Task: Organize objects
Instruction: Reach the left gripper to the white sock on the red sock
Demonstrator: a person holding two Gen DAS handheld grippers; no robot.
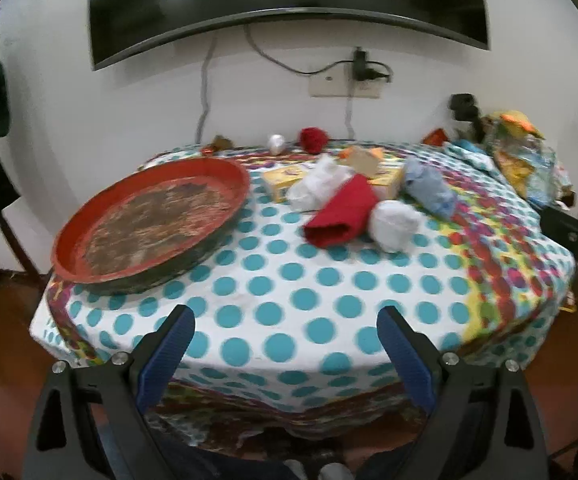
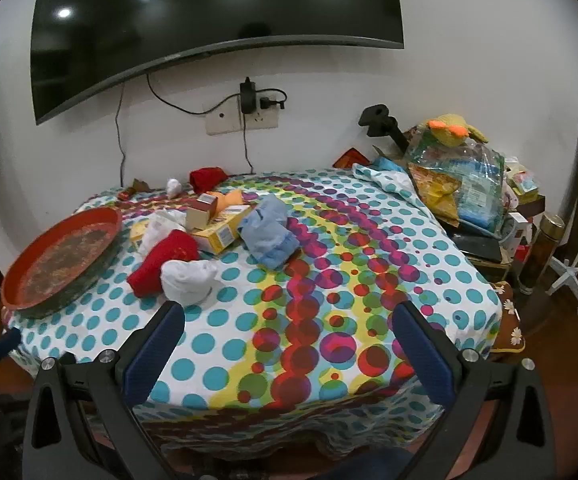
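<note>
Nothing's been grabbed yet: left gripper [image 1: 285, 322] and right gripper [image 2: 289, 318] are held wide apart near the table's front edge, so the far clothes pile [image 1: 345, 208] beside the red tray [image 1: 89, 216] probably gets reached next.

The table's white cloth [image 2: 225, 344] carries teal polka dots, with a band of red, magenta, green and yellow dots. The round red tray [image 1: 225, 172] has a mottled brown floor. A folded red cloth [image 1: 341, 212], a white bundled cloth [image 1: 395, 222], a pale blue crumpled cloth [image 2: 267, 234] and a yellow cardboard box [image 2: 221, 232] lie together. Each claw has blue pads [image 1: 167, 356] on black fingers
</note>
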